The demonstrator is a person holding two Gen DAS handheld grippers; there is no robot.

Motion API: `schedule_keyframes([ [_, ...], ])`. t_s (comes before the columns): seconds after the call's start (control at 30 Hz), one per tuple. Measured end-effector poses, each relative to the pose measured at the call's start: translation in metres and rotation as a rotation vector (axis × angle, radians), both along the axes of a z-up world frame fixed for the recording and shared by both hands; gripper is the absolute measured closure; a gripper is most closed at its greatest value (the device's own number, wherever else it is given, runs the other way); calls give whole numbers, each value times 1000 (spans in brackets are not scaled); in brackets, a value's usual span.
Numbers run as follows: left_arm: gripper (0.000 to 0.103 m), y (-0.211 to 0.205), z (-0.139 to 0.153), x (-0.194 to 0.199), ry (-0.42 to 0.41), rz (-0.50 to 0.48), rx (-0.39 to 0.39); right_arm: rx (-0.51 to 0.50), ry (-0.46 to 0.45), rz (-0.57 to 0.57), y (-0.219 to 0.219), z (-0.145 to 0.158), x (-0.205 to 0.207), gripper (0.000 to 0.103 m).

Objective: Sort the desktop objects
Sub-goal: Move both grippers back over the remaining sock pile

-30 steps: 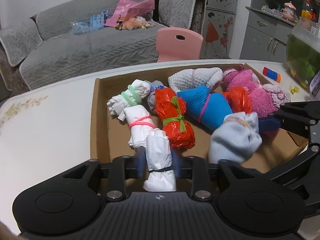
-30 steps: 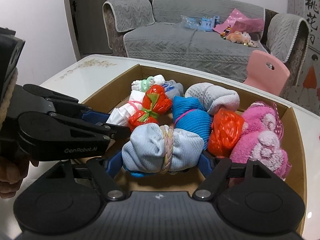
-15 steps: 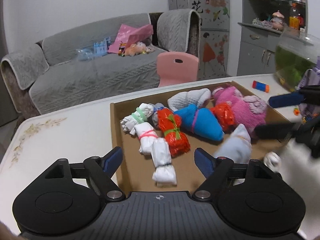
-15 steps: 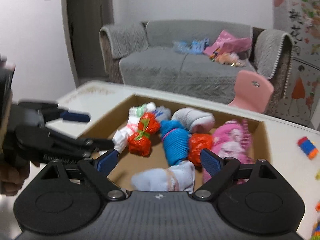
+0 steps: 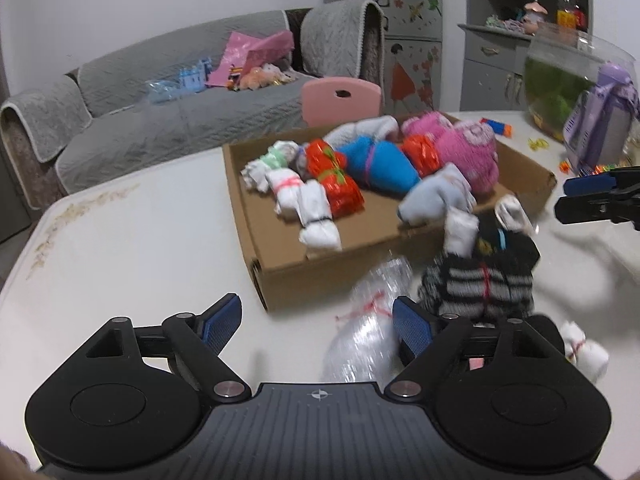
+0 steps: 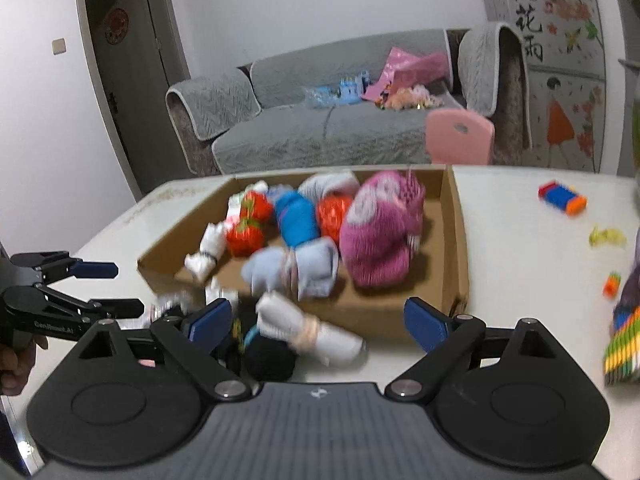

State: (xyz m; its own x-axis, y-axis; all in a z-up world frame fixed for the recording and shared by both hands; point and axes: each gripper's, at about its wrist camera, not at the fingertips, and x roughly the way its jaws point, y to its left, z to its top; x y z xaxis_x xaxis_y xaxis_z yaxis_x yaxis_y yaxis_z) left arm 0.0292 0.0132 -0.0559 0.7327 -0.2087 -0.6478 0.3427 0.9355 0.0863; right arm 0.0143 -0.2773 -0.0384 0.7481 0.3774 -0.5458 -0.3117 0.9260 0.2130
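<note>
Left gripper (image 5: 316, 322): jaws spread and opening, only bare table between them; nothing gripped.
Right gripper (image 6: 318, 322): jaws wide and opening; a white roll (image 6: 310, 334) and a black bundle (image 6: 270, 356) lie on the table between them, no pad touching either.
Box (image 5: 280, 264): cardboard, on the white table (image 5: 120, 240), filled with tied bundles.
In the box: white bundle (image 5: 316, 216) nearest the front wall, red bundle (image 5: 340, 188) beside it, blue bundle (image 5: 380, 164), pink bundle (image 5: 468, 152) at the far right, pale blue bundle (image 5: 436, 196) against the front edge.
Outside the box: a striped bundle (image 5: 480, 284) just beside the box's front corner.
Left view only: a clear bag (image 5: 368, 328) tied in red, touching the right finger's inner side; a small white roll (image 5: 584, 348) at the right edge; a green tank (image 5: 560, 92) and a purple bottle (image 5: 604, 120) at the far end.
Right view only: a door (image 6: 124, 80), a toy block (image 6: 562, 198) on the table right of the box, and a hand (image 6: 16, 360) under the left gripper's handle.
Both views: a grey sofa (image 5: 160, 120) and a pink chair (image 6: 460, 136) behind the table.
</note>
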Motion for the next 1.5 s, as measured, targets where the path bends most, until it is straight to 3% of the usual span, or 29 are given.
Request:
schedule_keyframes([
  [0.33,12,-4,-20,6,22,-20,25,91,81,-44,6,-21,12,11],
  [0.93,11,4,-32,3,-14,16,47,73,137,-95,22,-38,25,11],
  [1.1,16,6,-31,2,-9,14,28,101,135,-108,19,-38,23,15],
  [1.17,16,6,-31,2,-10,9,25,99,130,-106,20,-37,22,24],
  [1.23,16,6,-31,1,-10,10,22,108,129,-97,20,-37,21,27],
  [1.5,16,4,-31,3,-10,13,7,129,125,-108,18,-37,18,30],
])
